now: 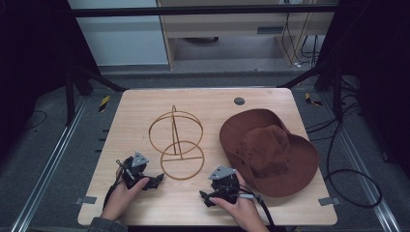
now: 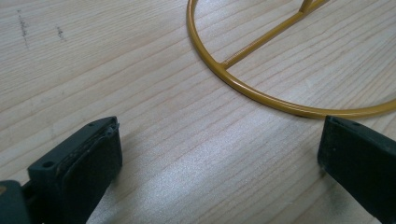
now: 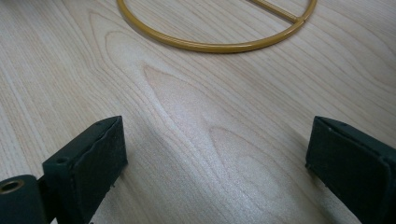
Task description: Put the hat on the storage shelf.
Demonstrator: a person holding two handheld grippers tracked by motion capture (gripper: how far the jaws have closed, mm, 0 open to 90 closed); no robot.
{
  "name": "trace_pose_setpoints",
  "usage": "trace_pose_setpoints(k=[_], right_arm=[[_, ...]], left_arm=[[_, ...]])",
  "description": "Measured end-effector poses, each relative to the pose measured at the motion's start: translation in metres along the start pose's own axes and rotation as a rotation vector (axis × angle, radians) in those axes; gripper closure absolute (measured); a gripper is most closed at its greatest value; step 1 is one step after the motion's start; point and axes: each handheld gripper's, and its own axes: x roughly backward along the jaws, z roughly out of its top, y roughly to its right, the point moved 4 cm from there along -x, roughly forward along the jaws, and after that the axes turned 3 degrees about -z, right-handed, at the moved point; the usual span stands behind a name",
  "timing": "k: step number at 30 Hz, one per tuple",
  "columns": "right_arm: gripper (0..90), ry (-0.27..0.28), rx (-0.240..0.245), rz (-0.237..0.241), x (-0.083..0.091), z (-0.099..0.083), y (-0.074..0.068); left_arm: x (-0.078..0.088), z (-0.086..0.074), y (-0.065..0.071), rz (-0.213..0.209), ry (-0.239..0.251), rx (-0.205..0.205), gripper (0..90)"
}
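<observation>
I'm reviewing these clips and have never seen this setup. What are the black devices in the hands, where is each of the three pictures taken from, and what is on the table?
There is no robot here. A person holds a two-jaw tool in each hand: the left gripper and the right gripper. The wide picture comes from a fixed camera above the person's side of the wooden table. The other two come from small cameras riding on the grippers and looking along their black jaws.

On the table stand a gold wire stand, made of hoops on a round base ring, and to its right a brown wide-brimmed hat. Both gripper views show part of that base ring ahead of the jaws. Both pairs of jaws are spread wide with bare wood between them, so nothing is held.
</observation>
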Motion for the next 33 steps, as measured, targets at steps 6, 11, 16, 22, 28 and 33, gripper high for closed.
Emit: trace_pose_setpoints(k=[6, 11, 16, 22, 28, 33], right_arm=[[5.2, 0.000, 0.000, 0.000, 0.000, 0.000, 0.000], [5.4, 0.000, -0.004, -0.005, 0.000, 0.000, 0.000], [7.9, -0.033, 0.011, 0.033, 0.011, 0.004, -0.014], [7.8, -0.010, 0.110, 0.056, 0.054, 0.039, -0.030], [8.5, -0.057, 0.143, -0.038, 0.106, 0.077, 0.010], [9.8, -0.090, 0.092, -0.082, 0.131, 0.088, 0.063]], left_arm=[[0.000, 0.000, 0.000, 0.001, -0.001, 0.000, 0.0], [0.000, 0.000, 0.000, 0.001, -0.001, 0.000, 0.0], [0.001, -0.001, 0.001, -0.001, -0.001, 0.000, 0.0], [0.001, -0.001, 0.001, -0.001, 0.002, 0.003, 0.0], [0.001, -0.001, 0.001, -0.001, 0.000, 0.002, 0.0], [0.002, -0.002, 0.001, 0.001, 0.001, 0.002, 0.0]])
